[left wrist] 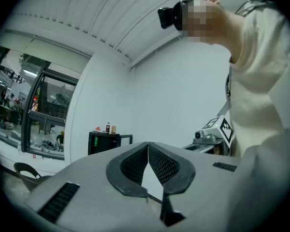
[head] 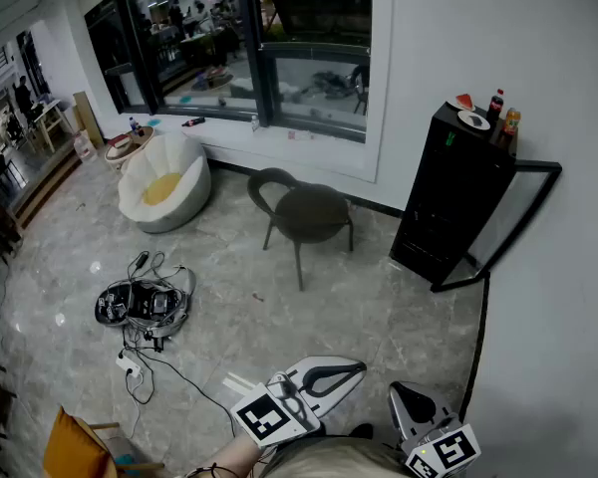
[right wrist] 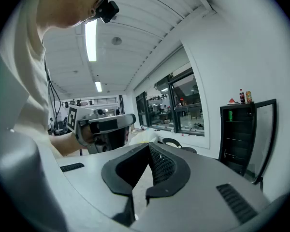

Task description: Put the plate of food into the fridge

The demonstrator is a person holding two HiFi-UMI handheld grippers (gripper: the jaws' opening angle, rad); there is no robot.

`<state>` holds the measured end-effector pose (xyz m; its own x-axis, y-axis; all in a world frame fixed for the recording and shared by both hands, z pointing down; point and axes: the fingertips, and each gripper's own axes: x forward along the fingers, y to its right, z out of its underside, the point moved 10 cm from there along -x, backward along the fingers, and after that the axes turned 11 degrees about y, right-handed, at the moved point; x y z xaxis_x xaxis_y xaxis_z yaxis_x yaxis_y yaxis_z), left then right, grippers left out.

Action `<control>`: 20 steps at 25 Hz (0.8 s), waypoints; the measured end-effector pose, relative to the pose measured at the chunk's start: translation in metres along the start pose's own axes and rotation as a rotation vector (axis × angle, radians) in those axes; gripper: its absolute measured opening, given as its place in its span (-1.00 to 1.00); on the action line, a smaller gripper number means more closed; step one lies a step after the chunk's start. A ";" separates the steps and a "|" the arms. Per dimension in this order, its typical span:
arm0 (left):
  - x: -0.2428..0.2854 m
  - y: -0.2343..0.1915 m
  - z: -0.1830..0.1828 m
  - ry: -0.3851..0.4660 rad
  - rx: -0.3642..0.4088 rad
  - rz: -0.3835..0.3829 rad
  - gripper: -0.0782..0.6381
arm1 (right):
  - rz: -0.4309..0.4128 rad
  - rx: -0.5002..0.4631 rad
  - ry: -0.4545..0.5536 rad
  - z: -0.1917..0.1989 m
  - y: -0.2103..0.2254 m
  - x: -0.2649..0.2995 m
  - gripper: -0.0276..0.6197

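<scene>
A black fridge (head: 448, 197) stands against the right wall, far across the room, with its glass door (head: 518, 217) swung open. On its top sits a white plate (head: 472, 119) with red food, beside two bottles (head: 502, 111). The fridge (left wrist: 104, 141) shows small in the left gripper view, and the fridge (right wrist: 241, 134) and plate (right wrist: 232, 101) show in the right gripper view. My left gripper (head: 357, 370) and right gripper (head: 399, 394) are low near my body, both shut and empty. Their tips meet in the left gripper (left wrist: 148, 144) and right gripper (right wrist: 148, 146) views.
A dark round chair (head: 304, 212) stands between me and the fridge. A white floor seat with a yellow cushion (head: 164, 182) sits by the window. Cables and gear (head: 140, 302) lie on the tiled floor at left, and an orange cushion (head: 75, 446) at bottom left.
</scene>
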<state>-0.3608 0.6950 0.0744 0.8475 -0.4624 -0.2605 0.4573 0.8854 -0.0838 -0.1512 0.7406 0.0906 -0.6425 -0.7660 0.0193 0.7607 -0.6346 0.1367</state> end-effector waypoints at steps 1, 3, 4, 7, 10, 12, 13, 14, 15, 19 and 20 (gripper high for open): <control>-0.006 -0.002 -0.001 0.002 0.004 -0.002 -0.75 | -0.006 -0.006 0.002 0.001 -0.005 0.004 -0.85; -0.017 -0.005 -0.004 0.004 0.007 -0.006 -0.75 | -0.011 -0.017 0.004 0.001 -0.016 0.011 -0.85; -0.022 -0.006 -0.006 0.004 0.005 -0.008 -0.75 | -0.010 -0.023 0.005 0.001 -0.022 0.014 -0.85; -0.036 -0.008 -0.012 0.008 0.008 0.000 -0.75 | 0.002 -0.036 0.008 0.001 -0.037 0.020 -0.85; -0.050 -0.011 -0.018 0.016 0.020 0.018 -0.75 | 0.015 -0.039 0.019 0.000 -0.052 0.025 -0.85; -0.058 -0.011 -0.021 0.015 0.018 0.022 -0.75 | 0.018 -0.038 0.032 -0.001 -0.061 0.028 -0.85; -0.062 -0.011 -0.022 0.016 0.017 0.022 -0.75 | 0.019 -0.042 0.033 0.000 -0.065 0.029 -0.85; -0.067 -0.011 -0.022 0.017 0.014 0.017 -0.75 | 0.020 -0.052 0.032 0.000 -0.070 0.030 -0.85; -0.071 -0.011 -0.022 0.017 0.012 0.008 -0.75 | 0.021 -0.064 0.030 0.001 -0.074 0.030 -0.85; -0.085 -0.018 -0.025 0.011 0.062 -0.043 -0.75 | 0.024 -0.119 0.033 0.003 -0.085 0.038 -0.85; -0.089 -0.018 -0.026 0.006 0.078 -0.056 -0.75 | 0.030 -0.125 0.033 0.002 -0.088 0.040 -0.85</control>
<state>-0.4516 0.7214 0.0744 0.8187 -0.5105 -0.2629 0.5236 0.8517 -0.0236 -0.2442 0.7661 0.0814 -0.6173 -0.7866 -0.0117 0.7865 -0.6174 0.0118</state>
